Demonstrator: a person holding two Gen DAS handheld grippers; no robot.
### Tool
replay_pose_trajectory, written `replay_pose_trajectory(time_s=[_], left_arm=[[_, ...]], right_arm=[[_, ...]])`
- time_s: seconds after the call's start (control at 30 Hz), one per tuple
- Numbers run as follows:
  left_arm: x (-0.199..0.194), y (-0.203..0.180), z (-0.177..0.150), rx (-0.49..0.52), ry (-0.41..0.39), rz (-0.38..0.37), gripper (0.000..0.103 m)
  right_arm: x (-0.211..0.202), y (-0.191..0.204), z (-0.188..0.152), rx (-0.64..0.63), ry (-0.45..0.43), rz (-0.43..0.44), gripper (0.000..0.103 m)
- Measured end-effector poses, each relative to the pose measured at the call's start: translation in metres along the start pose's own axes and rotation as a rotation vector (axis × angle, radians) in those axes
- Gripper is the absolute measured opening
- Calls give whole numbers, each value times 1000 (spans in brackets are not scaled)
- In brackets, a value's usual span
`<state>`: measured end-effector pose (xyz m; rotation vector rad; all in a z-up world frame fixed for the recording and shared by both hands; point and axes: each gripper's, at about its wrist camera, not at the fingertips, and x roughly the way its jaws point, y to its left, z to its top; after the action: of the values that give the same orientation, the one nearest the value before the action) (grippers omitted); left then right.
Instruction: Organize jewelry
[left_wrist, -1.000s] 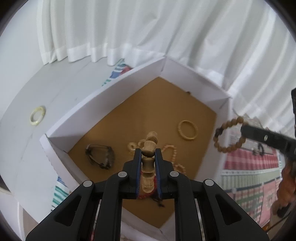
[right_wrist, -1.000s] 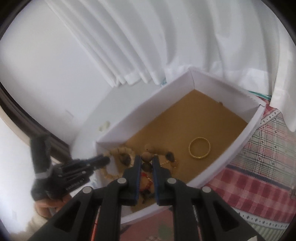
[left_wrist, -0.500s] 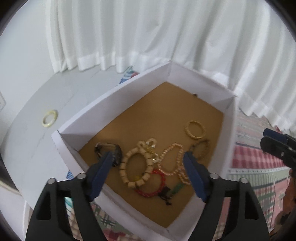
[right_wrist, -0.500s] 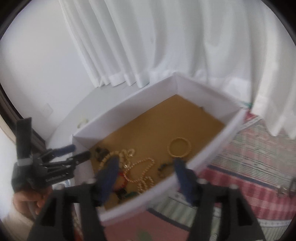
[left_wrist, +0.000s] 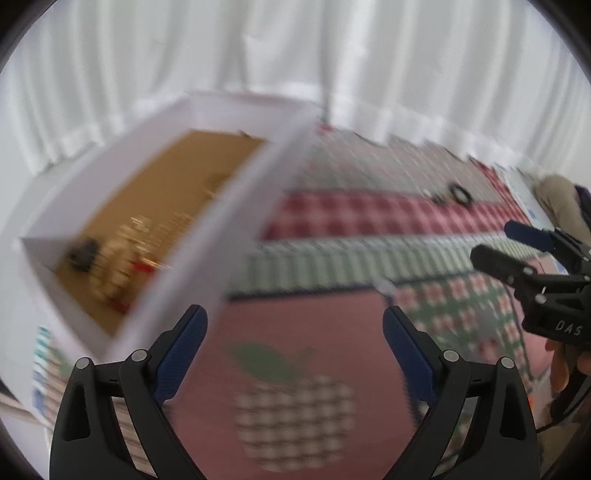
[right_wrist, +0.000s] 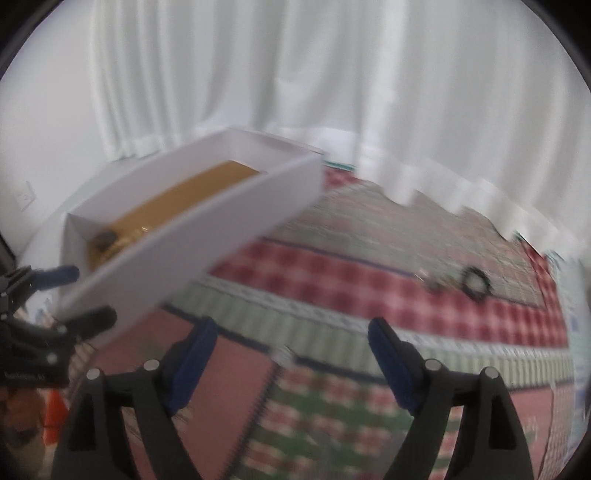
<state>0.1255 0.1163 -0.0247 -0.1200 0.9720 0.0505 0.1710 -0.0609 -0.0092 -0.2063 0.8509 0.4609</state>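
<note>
With both claws wide open and empty, a dark bracelet (right_wrist: 475, 283) waits.
Approach low; straddle its rim before the right claw (right_wrist: 291, 352) closes; left claw (left_wrist: 295, 332) idle.

The right claw (left_wrist: 532, 258) body reads "DAS"; nothing else legible.

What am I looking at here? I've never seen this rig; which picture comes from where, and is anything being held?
There is no robot: a person carries a hand-held gripper in each hand, each with a fisheye camera looking along its two blue-padded fingers. In the left wrist view, the left gripper stands wide open and empty, with the right gripper at the right edge. In the right wrist view, the right gripper is also open and empty. Both look at a patterned cloth with a white box holding blurred jewelry. A dark ring-shaped piece lies on the cloth, well apart from the box. Both pictures are motion-blurred.
</note>
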Motion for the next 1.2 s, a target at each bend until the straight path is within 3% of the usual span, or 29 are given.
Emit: replay_pose_trajectory(time_s=[0.17, 0.3, 0.57, 0.77, 0.9, 1.1, 1.2], left_arm=[[20, -40, -17, 43, 73, -59, 96], [28, -64, -26, 78, 83, -54, 96], [52, -96, -14, 132, 150, -85, 96], [76, -127, 13, 202, 188, -99, 96], [94, -152, 39, 266, 186, -102, 96], [144, -202, 89, 400, 168, -112, 96], [180, -228, 116, 466, 150, -81, 96]], right_arm=[[-15, -46, -39, 61, -14, -31, 90], [-18, -72, -69, 70, -7, -62, 90], [-7, -110, -108, 166, 133, -28, 90], [-6, -138, -107, 179, 209, -21, 90], [-4, -156, -96, 202, 232, 40, 90], [-6, -194, -80, 253, 204, 13, 90], [-8, -212, -79, 306, 186, 23, 90]])
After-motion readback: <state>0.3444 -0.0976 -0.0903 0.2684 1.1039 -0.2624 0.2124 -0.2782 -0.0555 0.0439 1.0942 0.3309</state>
